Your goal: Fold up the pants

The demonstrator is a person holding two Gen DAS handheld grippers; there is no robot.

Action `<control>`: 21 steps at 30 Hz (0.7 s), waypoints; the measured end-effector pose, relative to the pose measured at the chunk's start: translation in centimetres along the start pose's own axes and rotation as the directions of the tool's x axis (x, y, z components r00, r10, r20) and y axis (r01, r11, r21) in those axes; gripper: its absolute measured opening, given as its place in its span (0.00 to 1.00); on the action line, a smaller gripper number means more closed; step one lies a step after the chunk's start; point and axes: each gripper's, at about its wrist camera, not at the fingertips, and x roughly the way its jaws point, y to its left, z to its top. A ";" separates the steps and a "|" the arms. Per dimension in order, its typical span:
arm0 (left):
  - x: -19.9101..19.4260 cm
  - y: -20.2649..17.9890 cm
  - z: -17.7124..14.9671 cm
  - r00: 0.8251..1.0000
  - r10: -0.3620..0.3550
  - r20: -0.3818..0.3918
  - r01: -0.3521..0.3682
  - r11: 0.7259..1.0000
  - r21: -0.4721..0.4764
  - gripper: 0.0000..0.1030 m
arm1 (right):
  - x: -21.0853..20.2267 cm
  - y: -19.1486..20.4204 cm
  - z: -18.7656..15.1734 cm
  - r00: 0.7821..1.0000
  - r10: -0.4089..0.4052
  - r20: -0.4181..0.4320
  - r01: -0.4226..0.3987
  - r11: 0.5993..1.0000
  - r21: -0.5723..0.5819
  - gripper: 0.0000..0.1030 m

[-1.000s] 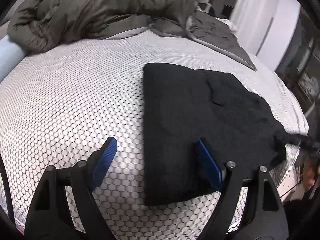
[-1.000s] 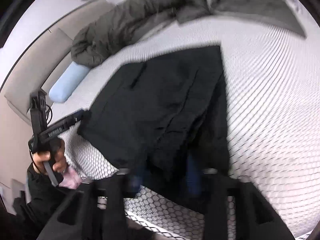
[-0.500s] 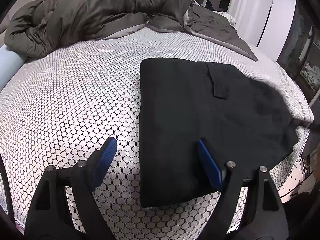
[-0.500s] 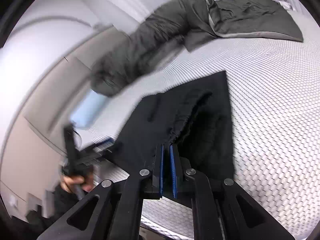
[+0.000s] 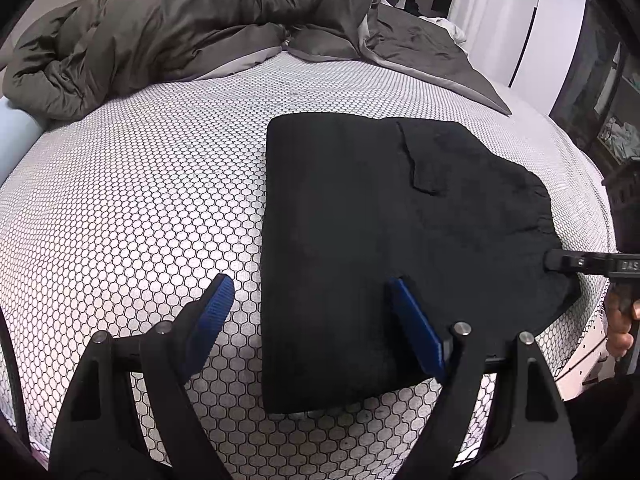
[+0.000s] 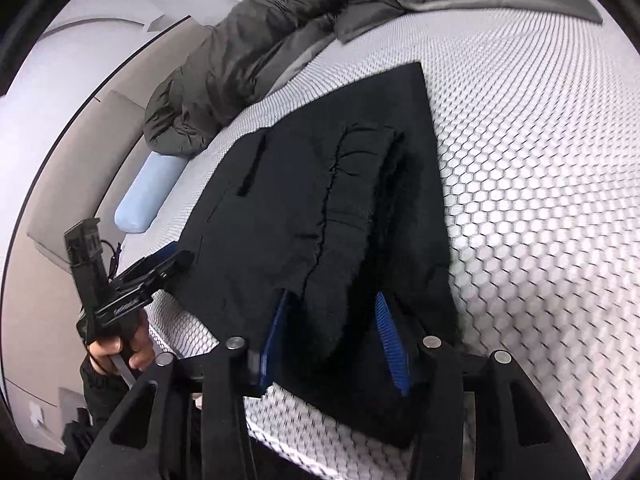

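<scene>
Pants [image 5: 360,240] lie folded flat on bed [image 5: 140,200], near its front edge. Left tool [image 5: 308,312] hovers wide open, empty, straddling the left fold edge. Right tool [image 6: 332,340] is opening — waistband bunch between the pads, likely just laid down.

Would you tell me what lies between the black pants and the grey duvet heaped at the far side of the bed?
Only bare honeycomb-patterned mattress cover separates the pants from the duvet, seen clearest in the left wrist view.
</scene>
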 end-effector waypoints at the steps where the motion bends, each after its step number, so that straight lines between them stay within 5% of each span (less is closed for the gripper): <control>1: 0.0 0.0 0.0 1.000 -0.001 -0.001 0.001 1.000 -0.002 0.78 | 0.2 0.0 0.3 1.000 -0.003 -0.006 0.003 1.000 -0.004 0.29; 2: 0.0 0.1 0.0 1.000 -0.002 -0.002 0.002 1.000 -0.005 0.78 | 0.1 0.4 0.3 1.000 -0.019 -0.001 0.019 0.999 -0.029 0.19; 4: 0.1 0.1 0.1 1.000 0.000 -0.002 0.000 1.000 -0.006 0.78 | -0.8 1.7 0.3 0.999 -0.026 0.030 0.029 0.995 -0.090 0.14; 8: 0.0 0.4 0.0 1.000 -0.012 0.000 0.012 1.000 -0.008 0.78 | -4.0 4.7 -0.7 0.994 0.002 0.113 0.017 0.986 -0.167 0.13; 11: 0.2 0.8 -0.1 1.000 -0.016 -0.010 0.016 1.000 -0.013 0.78 | -4.2 4.8 -1.0 0.995 -0.025 0.096 0.040 0.986 -0.159 0.13; 14: 0.5 1.0 0.0 1.000 -0.010 -0.021 0.009 1.000 -0.017 0.78 | -0.6 2.7 -1.2 0.972 -0.236 0.021 0.236 0.960 -0.151 0.18; 18: -0.8 0.3 0.1 0.999 0.005 0.031 -0.005 1.000 0.014 0.78 | -2.2 3.4 -0.7 0.973 -0.219 0.075 0.229 0.961 -0.158 0.36; 21: -1.7 -1.1 -0.1 0.996 -0.008 0.084 0.001 0.997 0.082 0.78 | -5.1 5.1 -0.8 0.939 -0.249 0.237 0.296 0.937 -0.188 0.43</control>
